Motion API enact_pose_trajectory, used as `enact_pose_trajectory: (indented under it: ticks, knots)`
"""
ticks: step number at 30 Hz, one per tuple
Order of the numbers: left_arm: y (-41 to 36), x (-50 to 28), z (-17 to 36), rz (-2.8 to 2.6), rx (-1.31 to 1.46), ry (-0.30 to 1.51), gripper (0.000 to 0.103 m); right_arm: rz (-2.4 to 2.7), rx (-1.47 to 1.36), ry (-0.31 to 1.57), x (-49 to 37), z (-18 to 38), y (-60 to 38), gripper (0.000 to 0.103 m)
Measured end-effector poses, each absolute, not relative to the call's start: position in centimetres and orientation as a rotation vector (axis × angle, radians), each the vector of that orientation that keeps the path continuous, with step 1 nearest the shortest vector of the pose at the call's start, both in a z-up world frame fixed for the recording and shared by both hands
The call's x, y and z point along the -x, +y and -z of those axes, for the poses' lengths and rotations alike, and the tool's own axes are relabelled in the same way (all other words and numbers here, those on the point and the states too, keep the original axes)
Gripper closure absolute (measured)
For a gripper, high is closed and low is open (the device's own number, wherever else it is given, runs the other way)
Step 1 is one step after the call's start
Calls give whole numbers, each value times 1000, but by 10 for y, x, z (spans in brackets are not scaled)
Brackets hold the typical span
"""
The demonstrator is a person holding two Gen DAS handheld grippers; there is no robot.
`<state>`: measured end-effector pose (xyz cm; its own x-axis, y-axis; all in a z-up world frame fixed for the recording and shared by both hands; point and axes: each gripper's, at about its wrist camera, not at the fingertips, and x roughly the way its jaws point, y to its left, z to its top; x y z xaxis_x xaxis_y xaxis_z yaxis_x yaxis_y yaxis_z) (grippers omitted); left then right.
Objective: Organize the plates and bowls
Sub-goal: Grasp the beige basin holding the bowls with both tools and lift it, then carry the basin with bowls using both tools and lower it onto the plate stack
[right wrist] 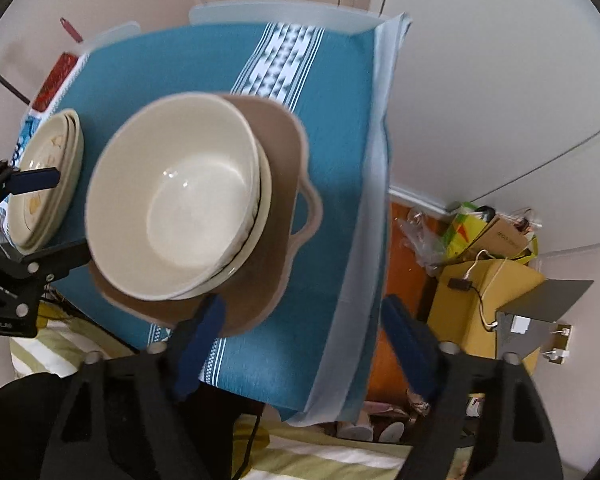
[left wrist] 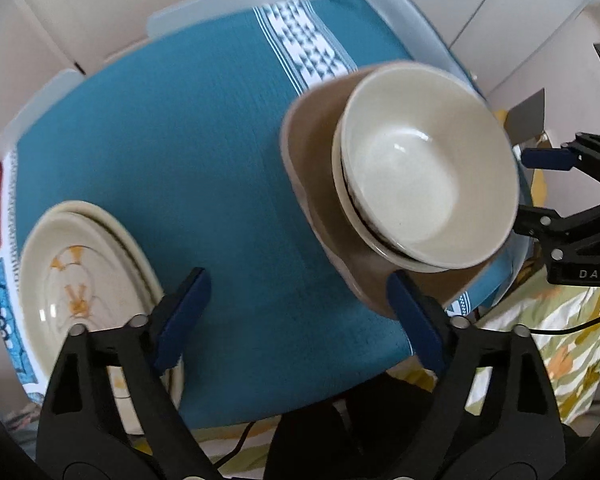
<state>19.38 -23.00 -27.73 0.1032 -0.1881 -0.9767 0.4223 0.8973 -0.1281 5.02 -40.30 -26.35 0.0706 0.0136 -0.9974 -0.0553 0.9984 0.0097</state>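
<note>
Two cream bowls (left wrist: 428, 168) sit nested, one inside the other, on one brown dish (left wrist: 320, 184) with a handle. Two cream plates (left wrist: 84, 280) lie stacked apart from them. One teal cloth (left wrist: 172, 152) covers the bench, and two grippers are in view.

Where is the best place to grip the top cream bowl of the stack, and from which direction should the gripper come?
Probably the top cream bowl by its rim, coming from above with one finger inside and one outside. It stands upright, nested in the bowls below, so only its thin upper wall is free.
</note>
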Motion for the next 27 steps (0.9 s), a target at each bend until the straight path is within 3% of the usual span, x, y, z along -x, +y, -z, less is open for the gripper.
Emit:
enact_pose_trajectory:
  ticks: [8,13,15,17,27]
  knots:
    - [-246,-198,302,496,-167,1439,47,-159,26,1525,-58,289,-398,63]
    - [-259,-196,313,524,-168,1429,82,-221,-22,1506,-60,301,-403,78]
    - [-264,-194,315,533,-176,1414,89,-247,-36,1494,-60,306,-402,82]
    - [-265,-191,315,531,-171,1393,89,-268,-53,1474,-59,311,-400,89]
    - [-266,-181,309,509,-212,1325,91,-284,-58,1390,-49,301,-393,89]
